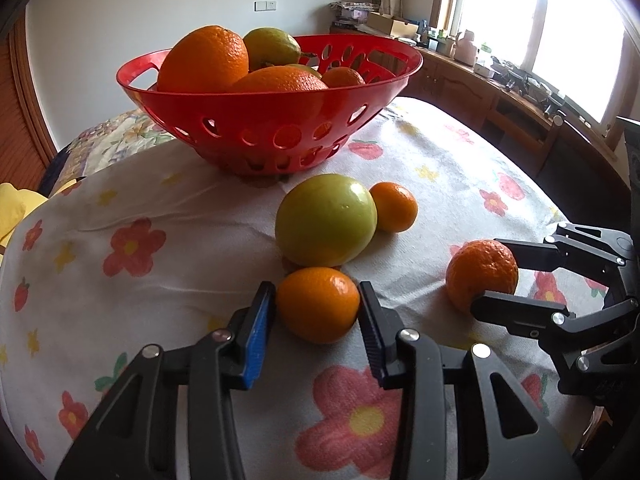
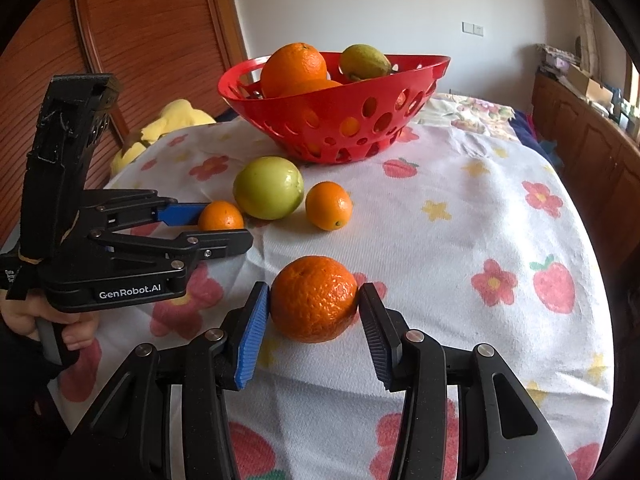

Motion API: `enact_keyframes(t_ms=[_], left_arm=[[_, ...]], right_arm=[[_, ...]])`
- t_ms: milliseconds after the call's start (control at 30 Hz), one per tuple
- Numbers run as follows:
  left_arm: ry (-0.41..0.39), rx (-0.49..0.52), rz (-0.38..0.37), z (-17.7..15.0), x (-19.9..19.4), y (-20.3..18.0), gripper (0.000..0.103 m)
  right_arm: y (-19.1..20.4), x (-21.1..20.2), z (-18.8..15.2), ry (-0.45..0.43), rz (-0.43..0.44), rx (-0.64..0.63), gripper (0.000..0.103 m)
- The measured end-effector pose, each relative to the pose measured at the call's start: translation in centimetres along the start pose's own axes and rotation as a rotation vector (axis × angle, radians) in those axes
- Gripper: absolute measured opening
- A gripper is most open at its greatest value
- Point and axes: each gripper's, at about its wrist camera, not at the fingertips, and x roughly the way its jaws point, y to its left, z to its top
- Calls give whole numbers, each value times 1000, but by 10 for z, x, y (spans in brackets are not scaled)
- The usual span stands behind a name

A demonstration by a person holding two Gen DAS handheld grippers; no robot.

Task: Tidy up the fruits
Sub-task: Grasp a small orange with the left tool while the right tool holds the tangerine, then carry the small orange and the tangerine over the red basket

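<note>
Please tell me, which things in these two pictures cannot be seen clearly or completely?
- Left wrist view: fruit low inside the red basket is hidden by its wall and by the large orange on top.
- Left wrist view: the objects on the window counter are too small and washed out by glare.
- Right wrist view: the small mandarin is partly covered by the left gripper.
- Right wrist view: the yellow object is cut off by the tablecloth.

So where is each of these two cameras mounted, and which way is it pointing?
Left wrist view: rides the left gripper, looking down its fingers at a smooth tangerine it clamps; the right gripper shows at right.
Right wrist view: rides the right gripper, clamping a bumpy tangerine; the left gripper and a hand show.
Both share the red basket, green fruit and flowered cloth.
</note>
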Motion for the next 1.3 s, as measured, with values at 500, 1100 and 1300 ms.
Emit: enact_keyframes(t_ms=[500, 1100, 1300], left_arm=[[-122, -14, 19, 15, -40, 8, 39], [-242, 13, 91, 90, -60, 40, 39], [-232, 12, 100, 102, -42, 43, 39]], right_arm=[[-1, -13, 9, -35, -14, -18, 45], [-29, -41, 102, -211, -18, -80, 45], [-31, -15, 127, -205, 16, -99, 45]])
